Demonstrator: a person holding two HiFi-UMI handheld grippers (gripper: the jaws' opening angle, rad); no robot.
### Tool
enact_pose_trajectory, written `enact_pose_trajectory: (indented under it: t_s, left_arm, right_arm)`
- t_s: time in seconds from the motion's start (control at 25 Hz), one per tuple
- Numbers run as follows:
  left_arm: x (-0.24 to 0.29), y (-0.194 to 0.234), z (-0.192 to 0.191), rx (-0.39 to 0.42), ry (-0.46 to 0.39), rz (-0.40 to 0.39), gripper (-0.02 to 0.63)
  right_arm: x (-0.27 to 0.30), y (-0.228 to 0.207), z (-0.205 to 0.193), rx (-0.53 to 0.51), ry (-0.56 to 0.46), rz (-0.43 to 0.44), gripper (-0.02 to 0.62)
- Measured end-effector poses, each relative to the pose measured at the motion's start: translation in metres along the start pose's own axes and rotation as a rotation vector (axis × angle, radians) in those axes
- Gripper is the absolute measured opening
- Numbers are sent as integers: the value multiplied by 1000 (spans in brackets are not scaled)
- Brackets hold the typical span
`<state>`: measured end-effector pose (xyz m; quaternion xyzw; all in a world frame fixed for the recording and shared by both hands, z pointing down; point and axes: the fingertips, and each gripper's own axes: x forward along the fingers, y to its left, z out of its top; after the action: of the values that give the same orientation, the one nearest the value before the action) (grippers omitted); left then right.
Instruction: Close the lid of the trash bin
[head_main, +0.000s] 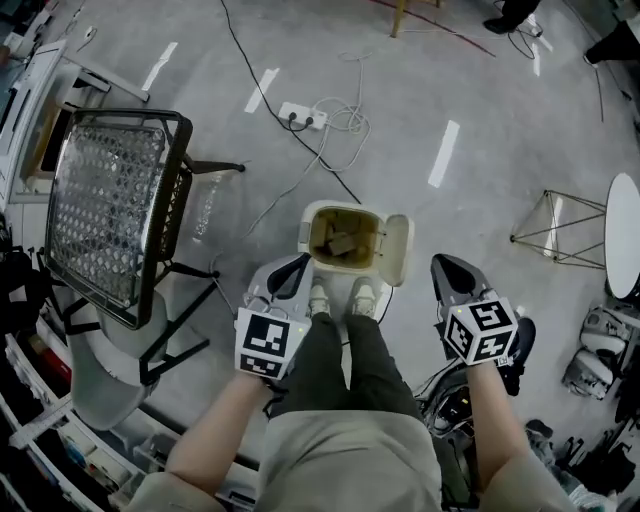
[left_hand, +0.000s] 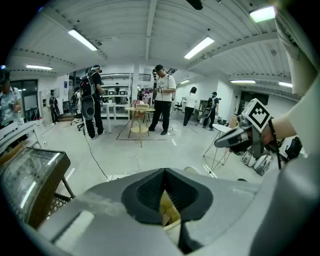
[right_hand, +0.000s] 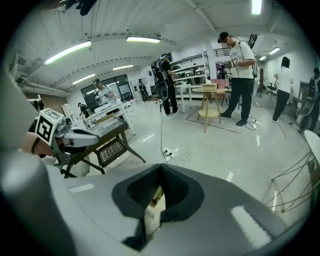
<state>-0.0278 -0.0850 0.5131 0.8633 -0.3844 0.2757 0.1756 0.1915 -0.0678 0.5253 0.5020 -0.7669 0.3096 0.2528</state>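
- Setting: a grey workshop floor (head_main: 420, 90) with white tape marks; a power strip (head_main: 302, 116) and its cables lie beyond the bin. Both gripper views show several people standing far down the room.
- Surroundings: a metal mesh stand (head_main: 108, 210) is at my left. A wire frame (head_main: 553, 230) and a white round table (head_main: 625, 235) are at my right.
- Arm pose: my two bare forearms reach forward and down on either side of my legs, and both tools point away from me.
- Left gripper (head_main: 293, 268): its tongs are pressed together at the tips, with nothing between them. It hangs just beside the bin's near left corner and does not touch it.
- Right gripper (head_main: 447, 265): its tongs are likewise pressed together and empty. It is near the lid's near end, apart from it.
- Trash bin (head_main: 304, 236): it stands upright on the floor just ahead of my shoes (head_main: 338, 297), between the two tools, with its mouth facing up. Brownish scraps (head_main: 345, 243) lie inside.
- Lid (head_main: 397, 250): it is open, swung out to the bin's right side. Its long axis runs away from me.
- Hard to read: in the left gripper view only a pale sliver (left_hand: 169, 212) shows under the closed tips, and I cannot tell what it is. The white round table is cut off by the frame edge.
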Motion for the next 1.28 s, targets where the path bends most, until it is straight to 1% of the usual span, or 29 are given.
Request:
enact_pose_trajectory:
  t_s: [0.12, 0.24, 0.36, 0.44, 0.56, 0.64, 0.72, 0.88, 1.0, 1.12, 1.2, 1.28]
  left_arm:
    - [22, 3, -19, -13, 29, 6, 2]
    - [43, 4, -38, -22, 58, 0, 2]
    - [61, 7, -57, -48, 84, -5, 2]
    - [70, 11, -71, -71, 100, 1, 2]
    - [75, 19, -90, -101, 127, 19, 2]
    - [75, 25, -99, -116, 138, 28, 2]
    - [74, 30, -108, -128, 149, 33, 2]
    - [73, 39, -123, -156, 166, 50, 3]
    - [72, 51, -139, -181, 178, 70, 2]
    - [73, 64, -158, -202, 195, 85, 2]
    - [77, 70, -170, -209, 204, 89, 2]
    - [83, 75, -181, -213, 206, 88, 2]
  right_arm:
    - [33, -20, -21, -7, 42, 6, 3]
    - [64, -31, -48, -13, 113, 25, 3]
    - [89, -33, -73, -8, 167, 55, 3]
    - [102, -29, -82, 0, 176, 87, 3]
    - [112, -14, -80, 19, 144, 156, 3]
    - [119, -1, -76, 11, 127, 203, 3]
    - [130, 15, -72, 19, 112, 261, 3]
    - [159, 50, -67, 136, 89, 412, 3]
    - [188, 77, -69, 171, 86, 478, 3]
    - [221, 99, -82, 159, 124, 497, 8]
    - [245, 108, -99, 133, 200, 473, 8]
    - [268, 112, -118, 81, 280, 437, 3]
